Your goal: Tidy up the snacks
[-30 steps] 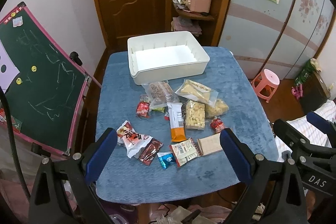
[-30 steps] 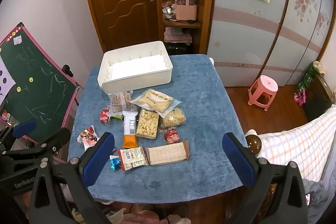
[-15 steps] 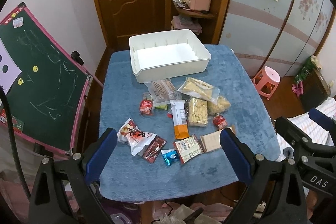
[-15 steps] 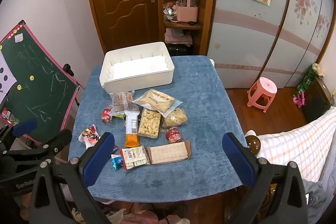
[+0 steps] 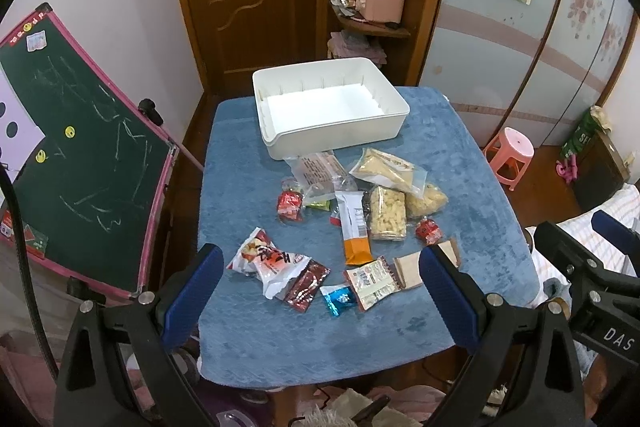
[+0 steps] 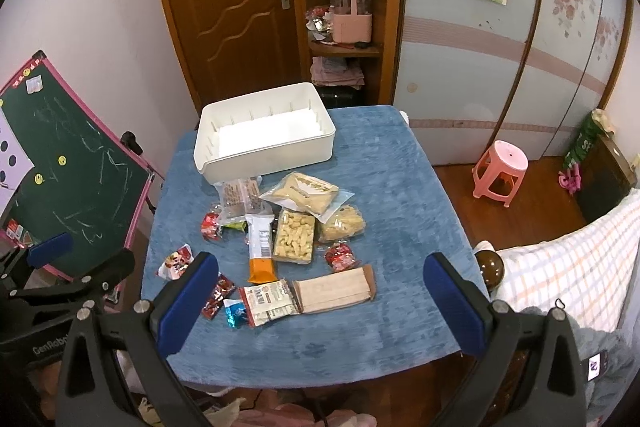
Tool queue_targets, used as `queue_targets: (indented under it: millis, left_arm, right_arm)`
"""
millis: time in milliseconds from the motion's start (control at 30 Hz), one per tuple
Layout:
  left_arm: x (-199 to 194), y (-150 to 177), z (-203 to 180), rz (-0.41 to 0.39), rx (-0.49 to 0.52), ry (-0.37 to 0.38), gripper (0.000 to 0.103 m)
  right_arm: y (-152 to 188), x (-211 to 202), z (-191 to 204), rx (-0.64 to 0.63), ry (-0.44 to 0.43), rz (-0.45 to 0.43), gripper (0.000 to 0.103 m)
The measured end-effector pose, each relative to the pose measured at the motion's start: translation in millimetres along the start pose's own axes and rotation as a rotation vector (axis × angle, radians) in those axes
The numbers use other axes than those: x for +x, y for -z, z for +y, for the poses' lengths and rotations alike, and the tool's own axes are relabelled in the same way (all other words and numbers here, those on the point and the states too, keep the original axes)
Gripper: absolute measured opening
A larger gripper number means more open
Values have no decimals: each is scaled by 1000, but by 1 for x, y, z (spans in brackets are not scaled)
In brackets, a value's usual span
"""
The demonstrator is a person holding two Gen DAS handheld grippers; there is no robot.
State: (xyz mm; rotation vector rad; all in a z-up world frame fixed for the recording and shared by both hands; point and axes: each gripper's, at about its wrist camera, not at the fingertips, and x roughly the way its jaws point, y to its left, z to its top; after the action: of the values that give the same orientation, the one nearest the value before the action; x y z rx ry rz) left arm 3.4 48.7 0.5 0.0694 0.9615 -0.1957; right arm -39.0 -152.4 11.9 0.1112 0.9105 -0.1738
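Note:
Several snack packets lie scattered mid-table on a blue cloth: an orange-and-white bar (image 5: pixel 354 229) (image 6: pixel 261 245), a clear bag of puffs (image 5: pixel 386 213) (image 6: pixel 294 235), a white-and-red bag (image 5: pixel 269 261), a brown flat pack (image 6: pixel 334 289). Behind them stands an empty white bin (image 5: pixel 329 113) (image 6: pixel 264 131). My left gripper (image 5: pixel 320 301) hovers open above the near table edge, nothing between its blue pads. My right gripper (image 6: pixel 320 305) is likewise open and empty, held high over the near edge. Each gripper shows at the other view's side.
A green chalkboard easel (image 5: pixel 68 151) leans at the table's left. Right of the table are a pink stool (image 6: pixel 500 173) on the wood floor and a bed with a checked cover (image 6: pixel 568 267). A door and shelf unit stand behind.
Both views have drifted slightly forward and up over the table, so the snacks sit a little higher in frame. Nothing on the table has moved.

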Motion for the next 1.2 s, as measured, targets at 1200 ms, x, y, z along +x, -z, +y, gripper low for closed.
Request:
queue_targets:
  millis: [1200]
  left_arm:
    - [101, 3, 80, 214, -196, -98, 98]
  right_arm:
    - [-8, 96, 20, -26, -67, 238, 103]
